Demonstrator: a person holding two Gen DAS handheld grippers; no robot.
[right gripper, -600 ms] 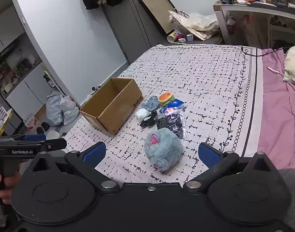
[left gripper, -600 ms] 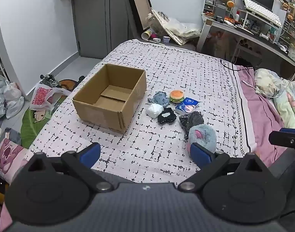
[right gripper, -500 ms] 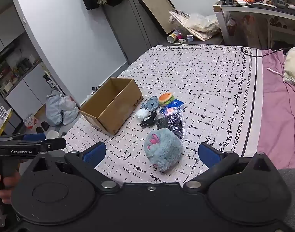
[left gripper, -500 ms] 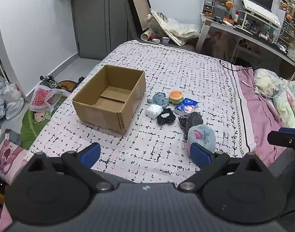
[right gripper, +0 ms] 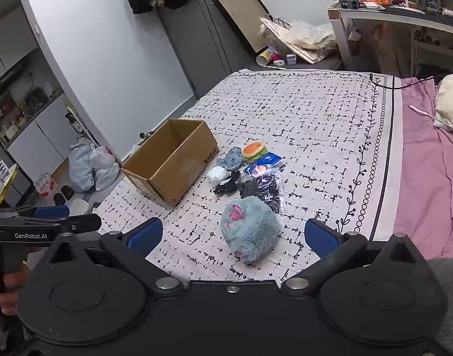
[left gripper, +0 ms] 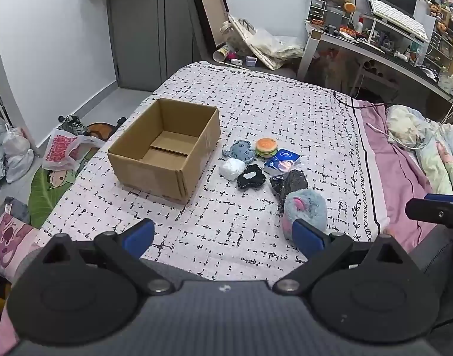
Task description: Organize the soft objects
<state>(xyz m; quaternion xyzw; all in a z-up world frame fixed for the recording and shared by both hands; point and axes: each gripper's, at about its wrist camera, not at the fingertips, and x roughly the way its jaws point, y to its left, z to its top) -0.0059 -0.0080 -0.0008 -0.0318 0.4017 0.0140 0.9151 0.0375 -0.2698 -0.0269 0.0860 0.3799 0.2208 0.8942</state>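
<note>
Left wrist view
Left gripper (left gripper: pixel 223 235): 2 blue fingers (left gripper: pixel 137 237) spread wide apart, nothing between them, above the patterned bed cover (left gripper: pixel 285 103).
Cardboard box (left gripper: pixel 167 151): open and empty, ahead of the left finger, resting on the bed.
Fluffy blue plush (left gripper: pixel 306 207): just behind the right finger, which hides its lower edge; contact cannot be told.
Small items: ahead of the right finger, in a cluster right of the box: blue octopus plush (left gripper: pixel 239 151), burger toy (left gripper: pixel 266 147), blue packet (left gripper: pixel 282 160), white ball (left gripper: pixel 232 169), black scrunchie (left gripper: pixel 251 176), black bag (left gripper: pixel 288 182).
Right gripper tip (left gripper: pixel 434 209): black bar at the right edge, beyond the right finger.

Right wrist view
Right gripper (right gripper: pixel 233 235): 2 blue fingers (right gripper: pixel 321 237) fully apart, gripping nothing.
Fluffy blue plush (right gripper: pixel 250 231): between the 2 fingers and slightly ahead, apart from both, lying on the bed.
Cardboard box (right gripper: pixel 173 160): ahead of the left finger, open top.
Small items: ahead of the fluffy plush, between box and bed middle; burger toy (right gripper: pixel 254 150) farthest.
Left gripper (right gripper: pixel 45 228): at the left edge, beside the left finger, held by a hand (right gripper: pixel 6 284).
</note>
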